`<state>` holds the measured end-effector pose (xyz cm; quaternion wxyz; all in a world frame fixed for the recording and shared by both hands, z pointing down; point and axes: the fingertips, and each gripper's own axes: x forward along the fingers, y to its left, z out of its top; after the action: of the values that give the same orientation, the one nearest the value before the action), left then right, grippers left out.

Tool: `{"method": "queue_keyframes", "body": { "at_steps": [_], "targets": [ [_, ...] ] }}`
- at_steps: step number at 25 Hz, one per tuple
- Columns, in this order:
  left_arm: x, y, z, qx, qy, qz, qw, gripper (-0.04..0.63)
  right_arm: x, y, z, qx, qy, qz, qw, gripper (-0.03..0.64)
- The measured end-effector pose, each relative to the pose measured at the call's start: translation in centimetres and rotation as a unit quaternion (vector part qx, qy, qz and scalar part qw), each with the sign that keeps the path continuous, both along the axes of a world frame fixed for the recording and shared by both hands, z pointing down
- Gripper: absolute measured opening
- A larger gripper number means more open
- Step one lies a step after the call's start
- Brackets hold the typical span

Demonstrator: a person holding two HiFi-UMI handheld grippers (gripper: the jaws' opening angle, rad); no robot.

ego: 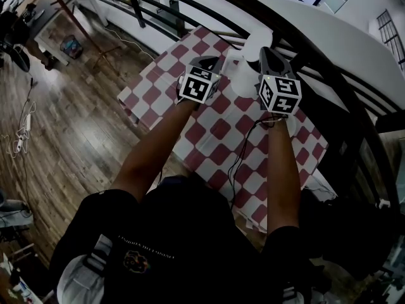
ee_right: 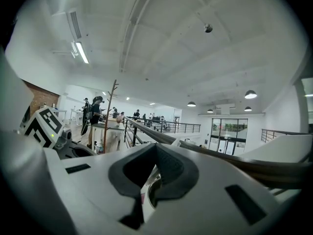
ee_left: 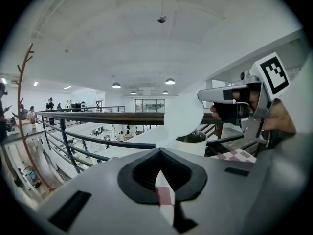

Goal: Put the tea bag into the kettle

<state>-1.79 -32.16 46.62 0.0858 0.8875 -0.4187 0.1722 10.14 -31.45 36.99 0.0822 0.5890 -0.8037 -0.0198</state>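
Observation:
The white kettle [ego: 242,81] stands on the red-and-white checked table [ego: 215,132] with its round lid [ego: 257,42] flipped up. In the left gripper view the kettle [ee_left: 191,143] is straight ahead, the lid [ee_left: 183,115] upright behind its dark mouth. My left gripper [ego: 207,62] hovers just left of it, jaws together [ee_left: 164,180] with only a sliver of checked cloth showing between them. My right gripper [ego: 269,54] is at the kettle's right, its tip [ee_left: 201,96] level with the lid. Its jaws [ee_right: 146,190] are shut above the kettle's mouth [ee_right: 155,194]. No tea bag is visible.
A dark railing [ego: 304,49] runs just beyond the table's far edge, with a drop to a lower floor behind it. A black cable [ego: 243,151] trails across the cloth toward me. Wooden floor [ego: 69,125] lies to the left of the table.

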Motion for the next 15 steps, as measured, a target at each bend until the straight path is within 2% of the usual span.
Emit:
{"method": "queue_keyframes", "body": {
  "at_steps": [6,11,15],
  "targets": [
    [0.2,0.1,0.2,-0.001,-0.001,0.0,1.0,0.002,1.5,0.2,0.9,-0.01,-0.012,0.023,1.0,0.014],
    [0.8,-0.1,0.4,-0.002,0.0,0.004,1.0,0.002,4.5,0.6,2.9,-0.033,-0.064,0.058,0.996,0.014],
    [1.3,-0.3,0.5,-0.002,0.001,0.005,1.0,0.002,6.7,0.6,6.4,-0.084,-0.074,0.094,0.989,0.014]
  ]
}}
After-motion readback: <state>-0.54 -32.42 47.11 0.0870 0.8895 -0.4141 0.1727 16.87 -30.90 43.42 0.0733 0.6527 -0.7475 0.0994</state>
